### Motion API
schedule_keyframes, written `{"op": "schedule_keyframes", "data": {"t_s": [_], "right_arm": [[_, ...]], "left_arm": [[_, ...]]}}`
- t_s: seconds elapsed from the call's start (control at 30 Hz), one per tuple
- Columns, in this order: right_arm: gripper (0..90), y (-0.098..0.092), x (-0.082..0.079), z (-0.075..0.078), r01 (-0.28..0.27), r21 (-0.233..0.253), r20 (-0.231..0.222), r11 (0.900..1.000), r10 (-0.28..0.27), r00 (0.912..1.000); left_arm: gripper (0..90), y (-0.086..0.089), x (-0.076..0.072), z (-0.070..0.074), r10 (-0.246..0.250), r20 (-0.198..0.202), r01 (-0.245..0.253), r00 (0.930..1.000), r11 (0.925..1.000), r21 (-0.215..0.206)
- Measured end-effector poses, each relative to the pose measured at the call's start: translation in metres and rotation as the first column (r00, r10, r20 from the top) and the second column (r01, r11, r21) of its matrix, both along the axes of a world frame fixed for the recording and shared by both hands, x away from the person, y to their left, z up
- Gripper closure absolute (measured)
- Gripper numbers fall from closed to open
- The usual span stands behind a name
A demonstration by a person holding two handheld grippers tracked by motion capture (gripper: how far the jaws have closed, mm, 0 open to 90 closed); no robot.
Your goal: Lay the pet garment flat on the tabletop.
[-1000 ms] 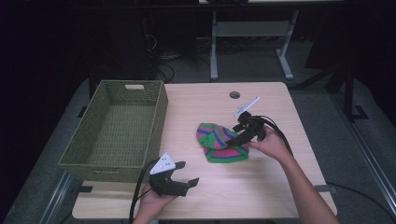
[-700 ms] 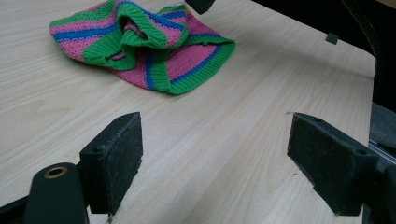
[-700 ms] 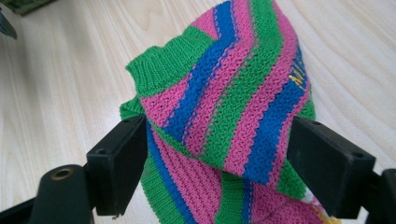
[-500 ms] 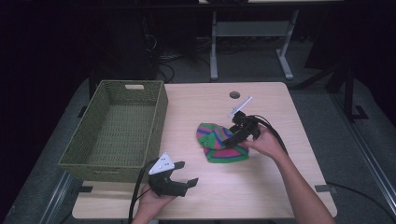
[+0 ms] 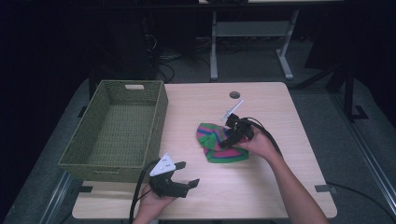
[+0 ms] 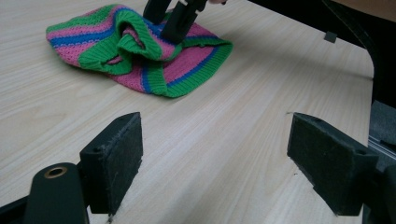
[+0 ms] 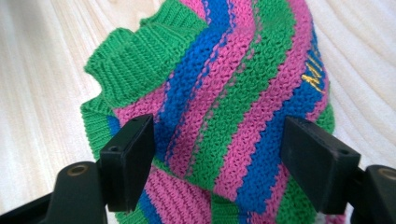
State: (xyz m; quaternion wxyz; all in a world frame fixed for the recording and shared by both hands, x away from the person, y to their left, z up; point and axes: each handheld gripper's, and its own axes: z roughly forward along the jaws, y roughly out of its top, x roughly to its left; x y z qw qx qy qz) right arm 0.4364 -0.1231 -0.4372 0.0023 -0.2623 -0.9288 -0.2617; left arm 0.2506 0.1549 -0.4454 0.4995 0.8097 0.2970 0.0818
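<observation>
A knitted garment [image 5: 215, 145] striped in green, pink and blue lies crumpled at the middle of the table. My right gripper [image 5: 228, 140] is lowered onto its right half and stands open. In the right gripper view the two pads [image 7: 128, 161] straddle a raised fold of the knit [image 7: 224, 107], with yellow stitched letters at the right. My left gripper [image 5: 186, 174] rests near the front edge, open, with bare wood between its pads [image 6: 114, 161]. The left gripper view shows the garment [image 6: 140, 56] ahead, with the right gripper's fingers [image 6: 176, 21] pressed into it.
A green woven basket [image 5: 81, 151] with nothing in it takes up the table's left side. A round cable hole [image 5: 234, 94] sits near the far edge. Bare wood [image 5: 261, 186] runs along the front right. Cables trail from both grippers.
The right gripper has shifted a little to the left and settled lower onto the knit. The left gripper and the basket have stayed put.
</observation>
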Motion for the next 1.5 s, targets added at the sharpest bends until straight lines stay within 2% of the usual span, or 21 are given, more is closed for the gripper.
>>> {"op": "schedule_keyframes", "data": {"t_s": [0.13, 0.3, 0.47, 0.6, 0.7, 1.07, 1.33, 1.5], "right_arm": [[26.1, 0.000, 0.002, -0.002, 0.015, 0.000, -0.003, 1.000, -0.015, 0.9999], [30.1, 0.005, -0.001, -0.007, 0.016, -0.029, 0.018, 0.999, -0.015, 0.9997], [38.2, 0.011, -0.005, -0.009, 0.013, -0.090, 0.086, 0.996, -0.006, 0.9963], [40.5, 0.016, -0.007, -0.010, 0.031, -0.119, 0.104, 0.992, -0.018, 0.9944], [43.3, 0.020, -0.007, -0.008, 0.042, -0.146, 0.101, 0.988, -0.028, 0.9945], [53.2, 0.026, -0.005, -0.006, 0.061, -0.179, 0.090, 0.982, -0.045, 0.9949], [64.8, 0.026, -0.005, -0.005, 0.057, -0.188, 0.102, 0.981, -0.038, 0.9941], [70.3, 0.023, -0.004, -0.006, 0.053, -0.172, 0.101, 0.984, -0.036, 0.9942]], "left_arm": [[18.0, 0.001, 0.001, -0.001, -0.004, -0.002, 0.004, 1.0000, 0.9999, 0.009], [17.9, 0.000, 0.002, -0.002, -0.002, -0.013, 0.002, 0.9999, 0.9999, 0.014], [18.0, -0.002, 0.000, -0.001, -0.010, 0.001, 0.010, 1.0000, 0.9997, 0.021], [18.0, -0.002, 0.000, -0.001, -0.009, 0.002, 0.009, 1.0000, 0.9997, 0.022], [18.0, -0.002, 0.000, -0.001, -0.011, -0.001, 0.011, 0.9999, 0.9997, 0.023], [18.0, -0.002, 0.000, -0.002, -0.010, -0.012, 0.010, 0.9999, 0.9999, 0.014], [18.1, -0.003, 0.000, -0.002, -0.010, -0.009, 0.010, 0.9999, 0.9998, 0.019], [18.3, -0.003, 0.000, -0.002, -0.004, -0.003, 0.004, 1.0000, 0.9999, 0.014]]}}
